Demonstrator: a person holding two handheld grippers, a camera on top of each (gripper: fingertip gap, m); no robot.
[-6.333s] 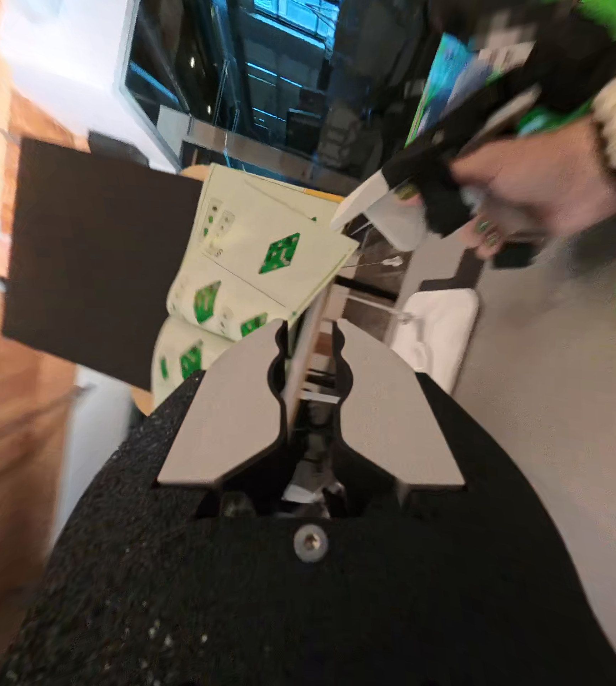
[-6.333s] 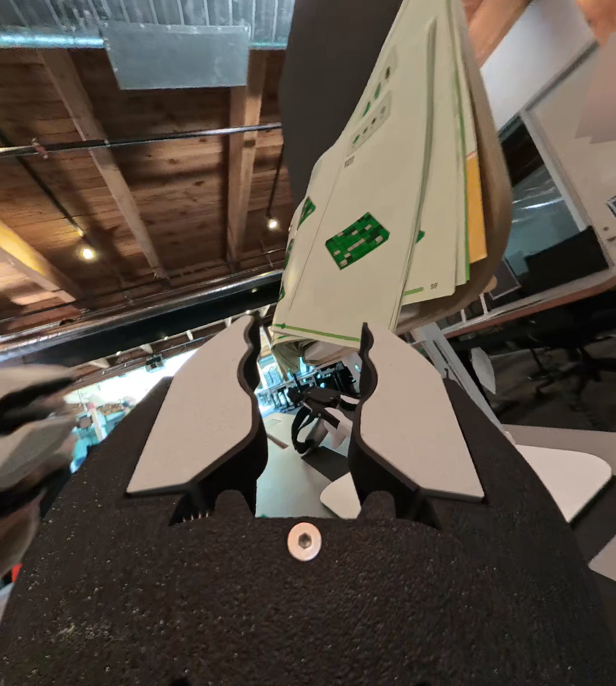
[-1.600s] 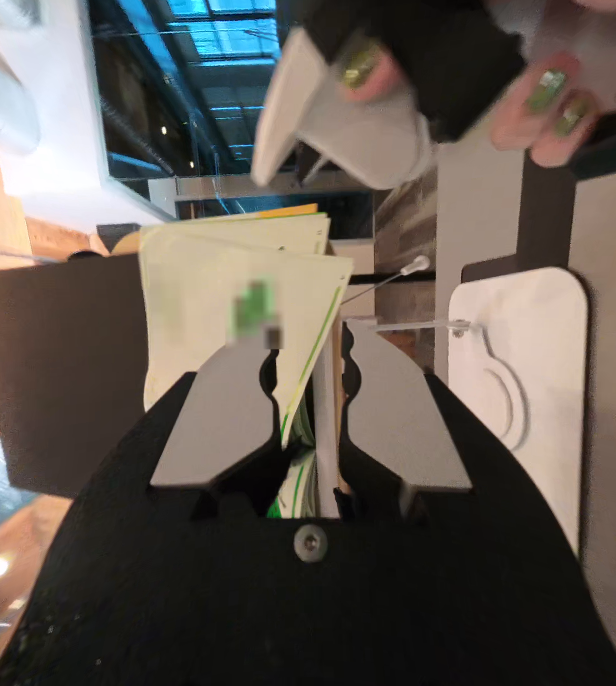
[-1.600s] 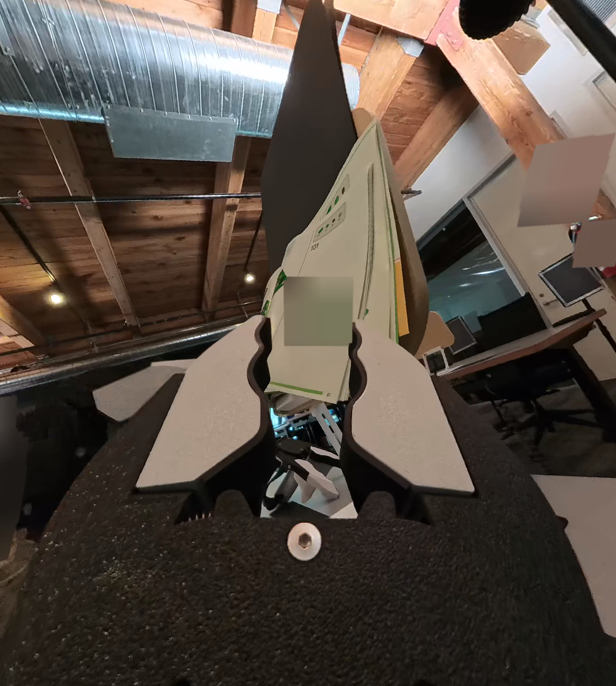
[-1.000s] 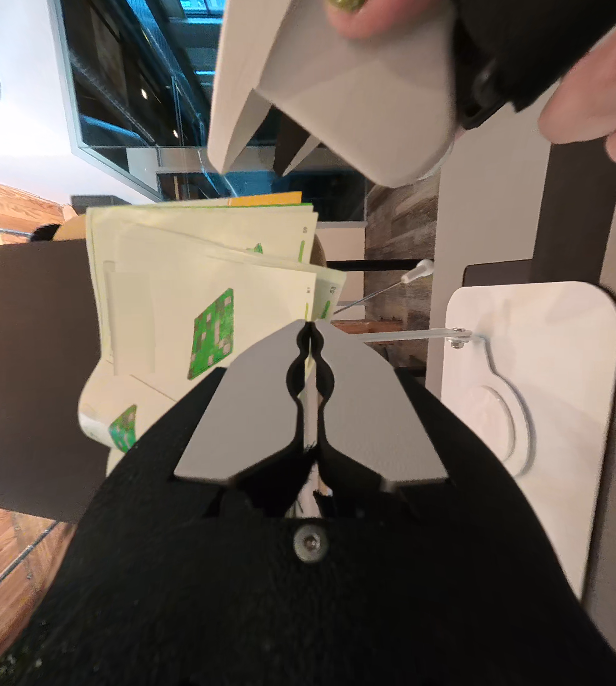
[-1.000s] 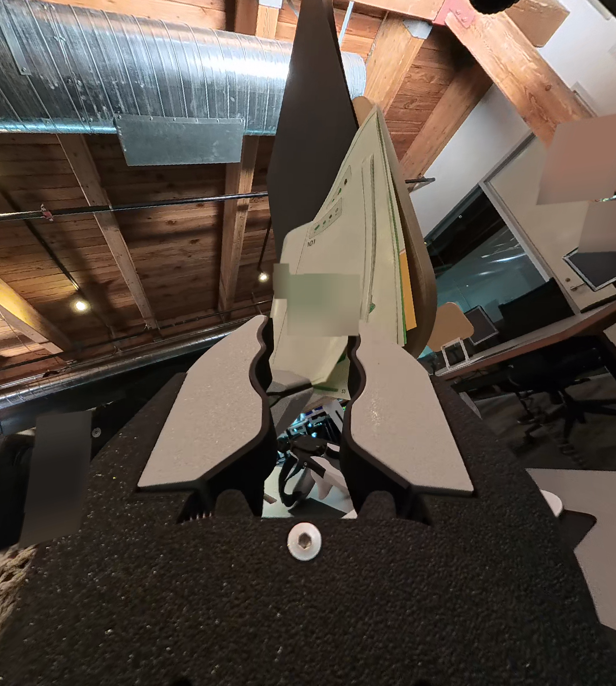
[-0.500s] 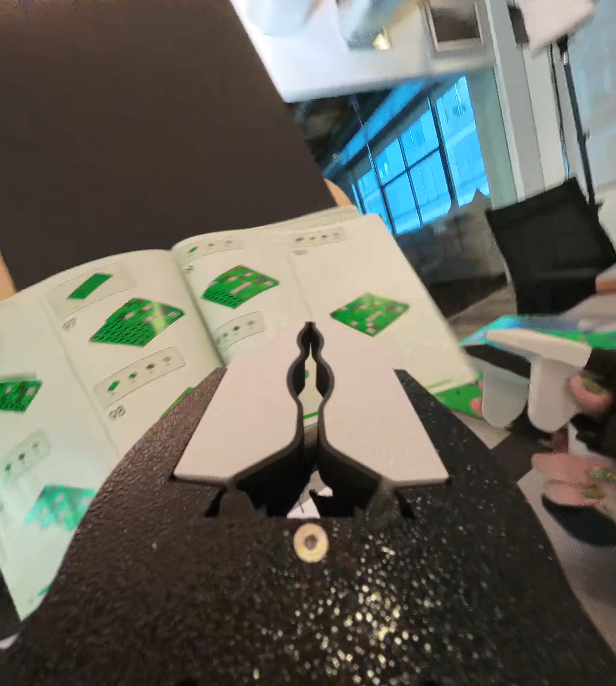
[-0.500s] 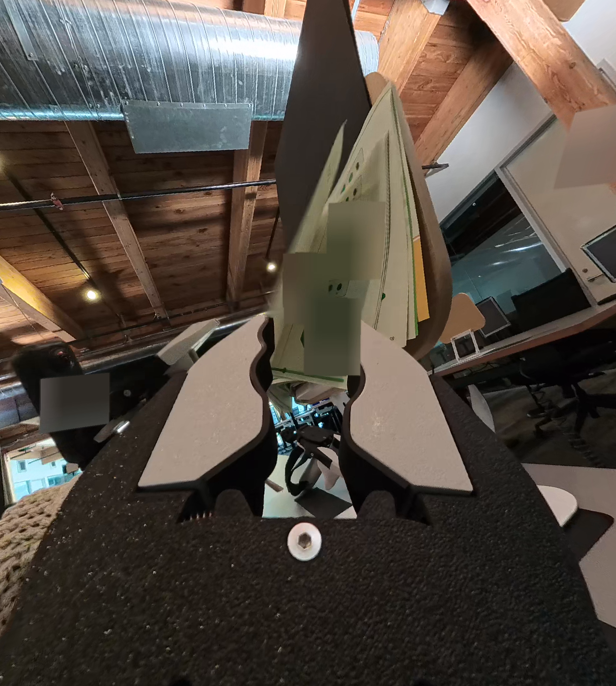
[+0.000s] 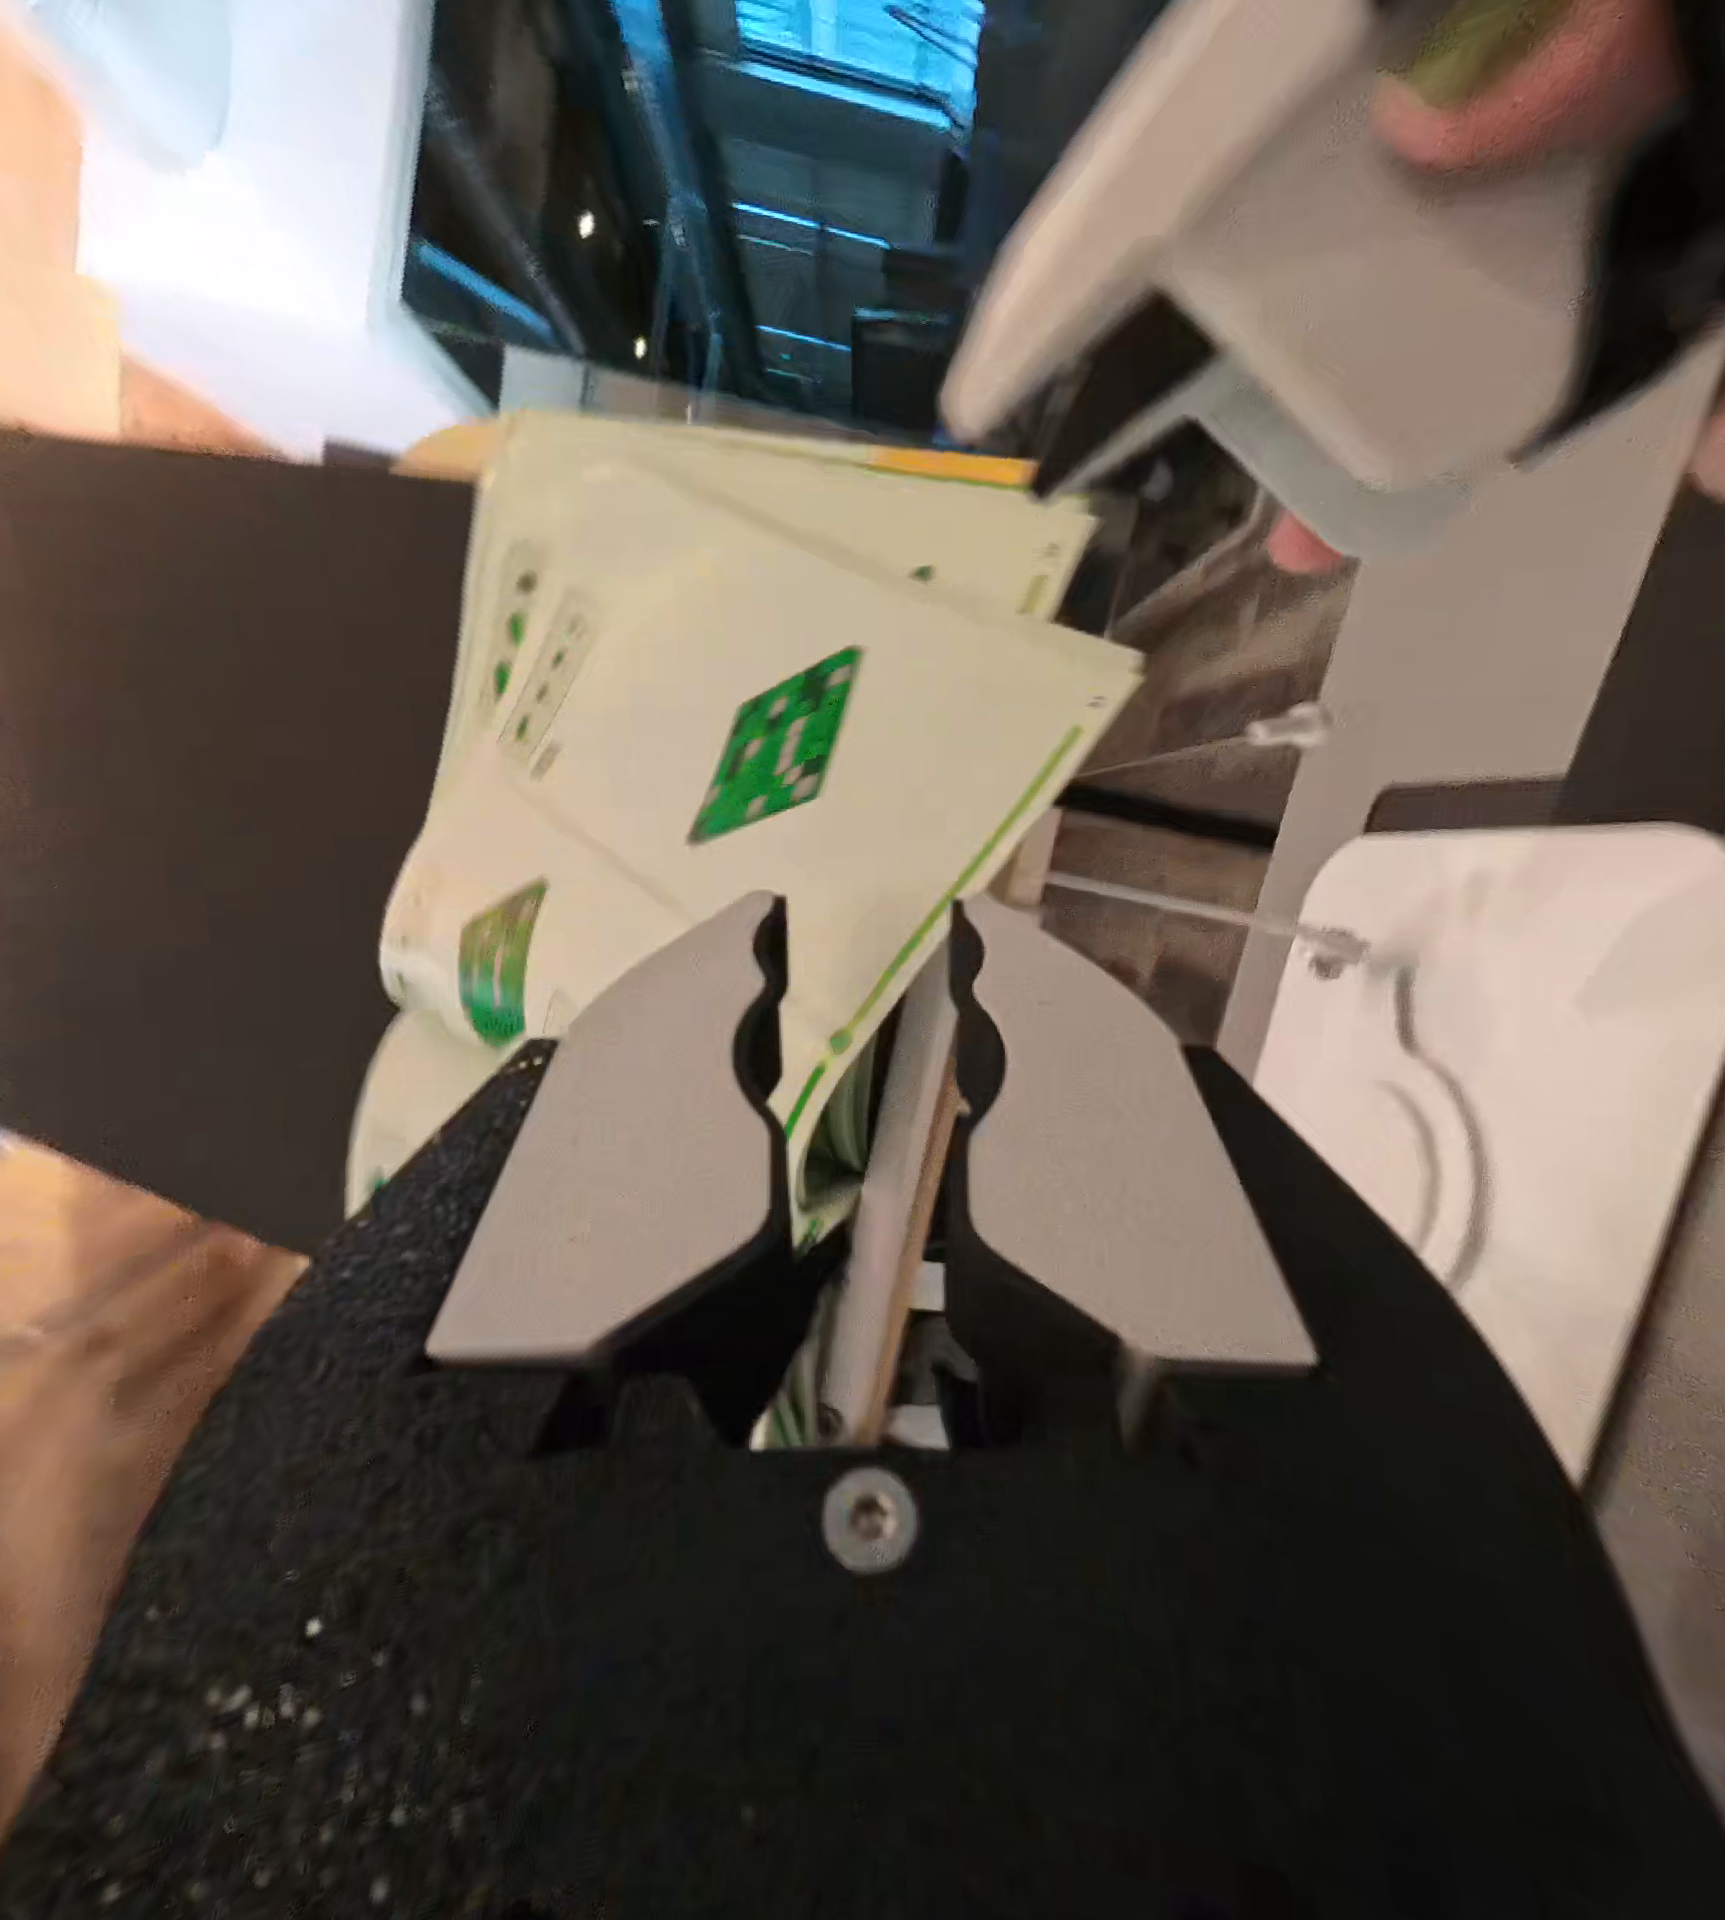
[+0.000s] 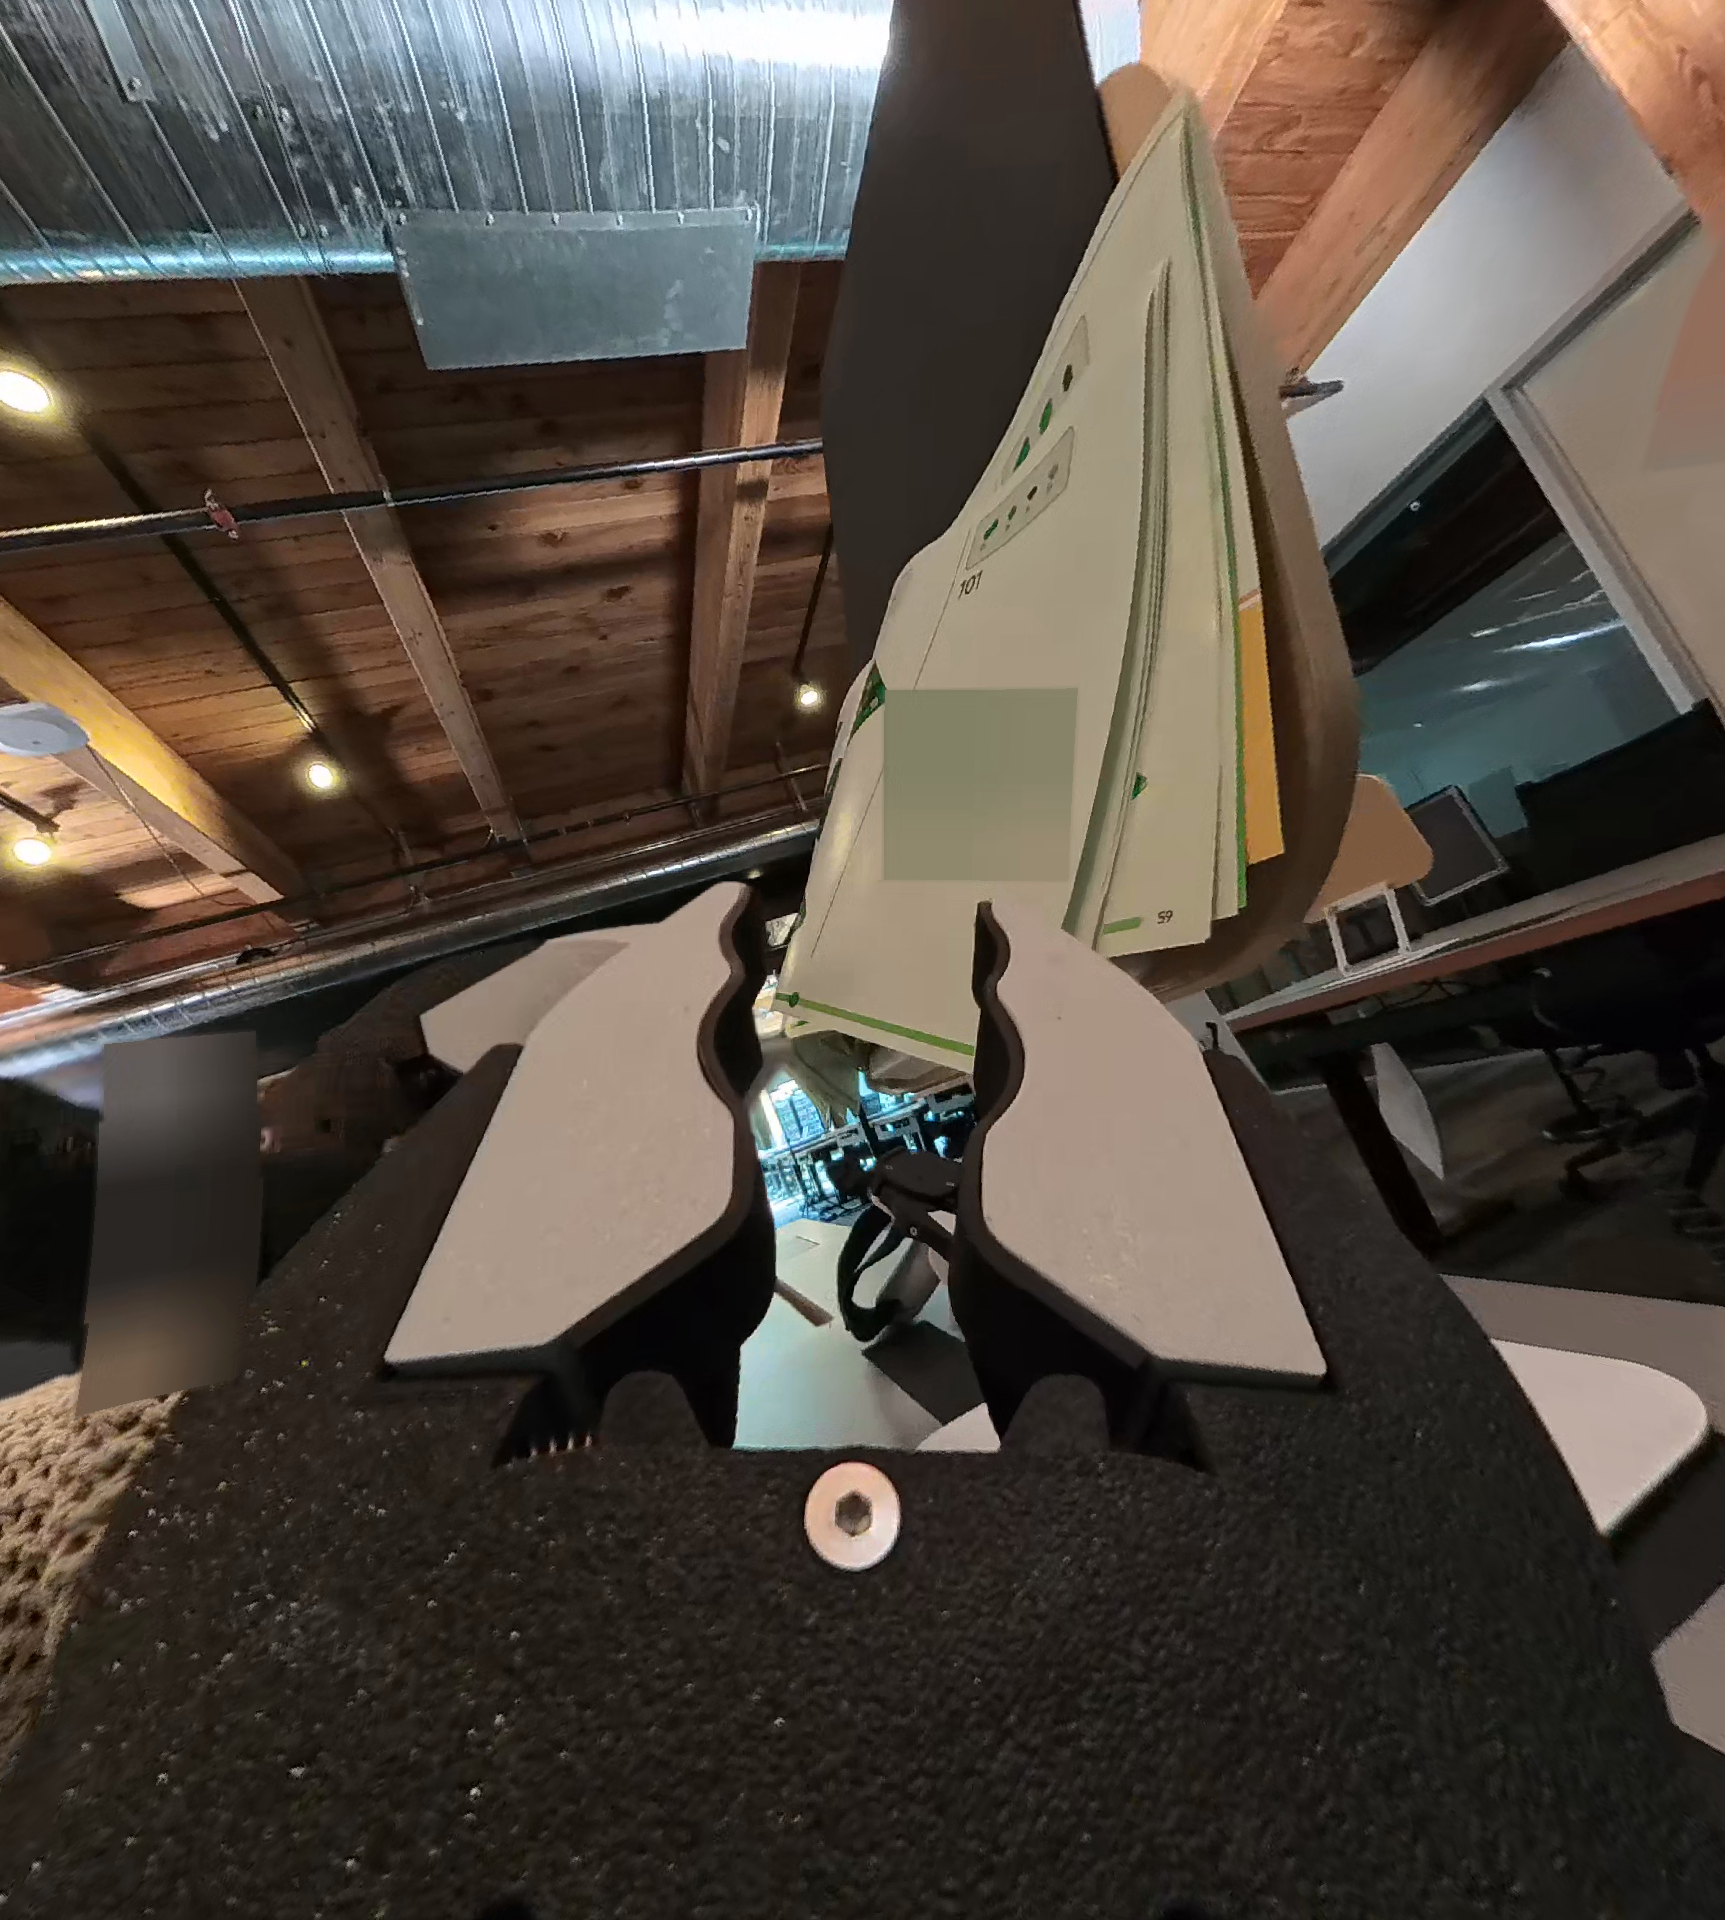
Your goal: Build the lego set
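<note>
The left gripper [image 9: 868, 935] has its jaws set a narrow gap apart, and nothing is clamped between them. The lower corner of the instruction booklet [image 9: 785, 748], with its green border line, dips into that gap from the left, and the thin edge of a pale board [image 9: 894, 1195] runs up through it beside the right finger; whether either touches a finger cannot be told. The booklet's pages fan loose, and its free edges point right toward the white plate [image 9: 1523, 1091] with a thin rod, with open room between them. A dark panel [image 9: 162, 779] stands behind the booklet on the left. Above and right of the booklet, a hand [image 9: 1523, 73] holds the other gripper's pale handle close to the top page corner.

In the right wrist view the right gripper [image 10: 863, 914] is tilted up toward the timber ceiling [image 10: 422, 623] and metal duct [image 10: 318, 125], its jaws moderately open and empty. The booklet [image 10: 1097, 623] hangs just beyond the fingertips, its bottom edge level with them, backed by a curved brown holder [image 10: 1305, 675]. No bricks are in view
</note>
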